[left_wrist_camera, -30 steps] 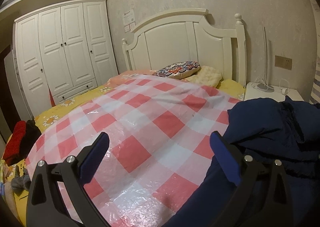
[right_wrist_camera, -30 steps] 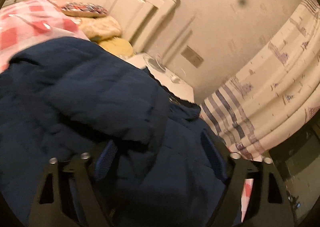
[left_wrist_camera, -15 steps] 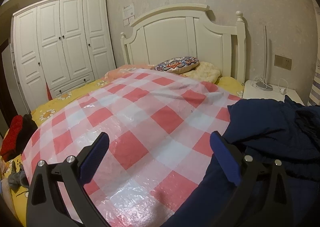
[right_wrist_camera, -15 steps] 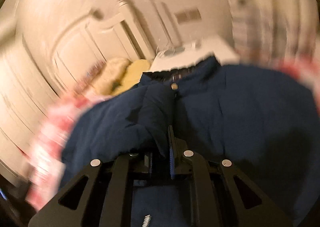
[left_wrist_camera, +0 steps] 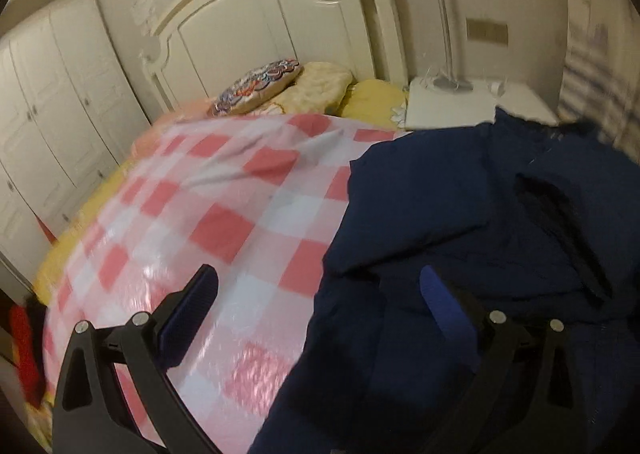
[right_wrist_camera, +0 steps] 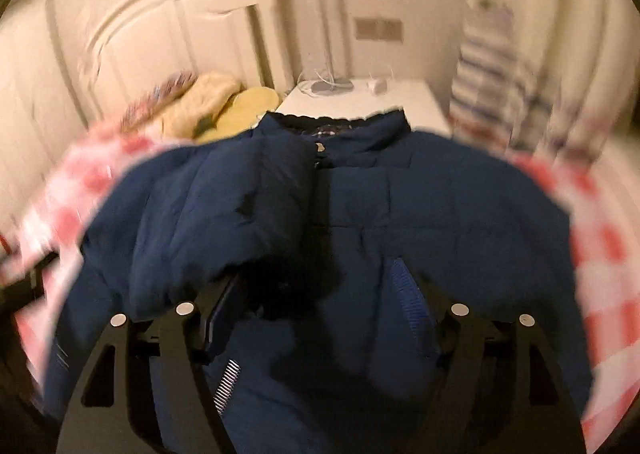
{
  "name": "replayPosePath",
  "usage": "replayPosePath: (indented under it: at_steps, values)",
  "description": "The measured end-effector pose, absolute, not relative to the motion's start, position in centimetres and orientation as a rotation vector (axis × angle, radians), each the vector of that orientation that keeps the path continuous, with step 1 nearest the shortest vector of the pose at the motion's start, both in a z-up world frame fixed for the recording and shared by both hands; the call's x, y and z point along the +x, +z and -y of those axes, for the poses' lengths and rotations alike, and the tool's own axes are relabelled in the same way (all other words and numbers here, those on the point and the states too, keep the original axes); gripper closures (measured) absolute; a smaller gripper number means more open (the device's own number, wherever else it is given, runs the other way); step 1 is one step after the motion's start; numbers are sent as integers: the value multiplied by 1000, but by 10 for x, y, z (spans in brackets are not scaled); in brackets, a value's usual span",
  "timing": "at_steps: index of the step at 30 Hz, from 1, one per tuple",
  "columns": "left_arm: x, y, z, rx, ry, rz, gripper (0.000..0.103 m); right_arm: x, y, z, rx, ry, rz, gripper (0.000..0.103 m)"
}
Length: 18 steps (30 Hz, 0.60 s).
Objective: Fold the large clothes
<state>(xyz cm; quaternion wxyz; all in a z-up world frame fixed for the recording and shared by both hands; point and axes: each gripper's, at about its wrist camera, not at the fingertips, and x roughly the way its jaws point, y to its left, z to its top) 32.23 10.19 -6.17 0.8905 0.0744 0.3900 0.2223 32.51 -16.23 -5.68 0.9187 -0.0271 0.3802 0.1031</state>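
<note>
Bed: pink checked cover [left_wrist_camera: 224,222], pretty blurry
Jacket [right_wrist_camera: 360,206]: navy, spread right under right claw [right_wrist_camera: 316,294], jaws just opened wide, nothing gripped
Left claw [left_wrist_camera: 320,294]: wide, straddling jacket's edge

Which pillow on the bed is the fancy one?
Look at the white headboard at the top of the bed. Three pillows lie below it; the fancy pillow is leftmost, leaning on the cream pillow. Only it has a swirly red, blue and white pattern.

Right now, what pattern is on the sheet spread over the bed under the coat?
Pink-and-white checks on the sheet, clearest in the left wrist view.
</note>
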Motion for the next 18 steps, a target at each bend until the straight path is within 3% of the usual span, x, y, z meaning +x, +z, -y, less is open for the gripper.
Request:
replayPosePath:
  at_steps: [6,13,14,15,18]
  values:
    - [350,-100,-101,195,463,-887,2,290,-65,111,-521,184,-592,33]
    - [348,-109,-102,219,435,-838,2,277,-119,31,-1126,107,-339,36]
    - [347,-109,-104,207,428,-837,2,277,-123,23,-1158,148,-329,51]
    - [347,-108,-106,195,422,-837,2,278,-121,21,-1148,189,-350,76]
    - [346,-107,-115,136,395,-833,2,290,-89,36,-897,246,-413,86]
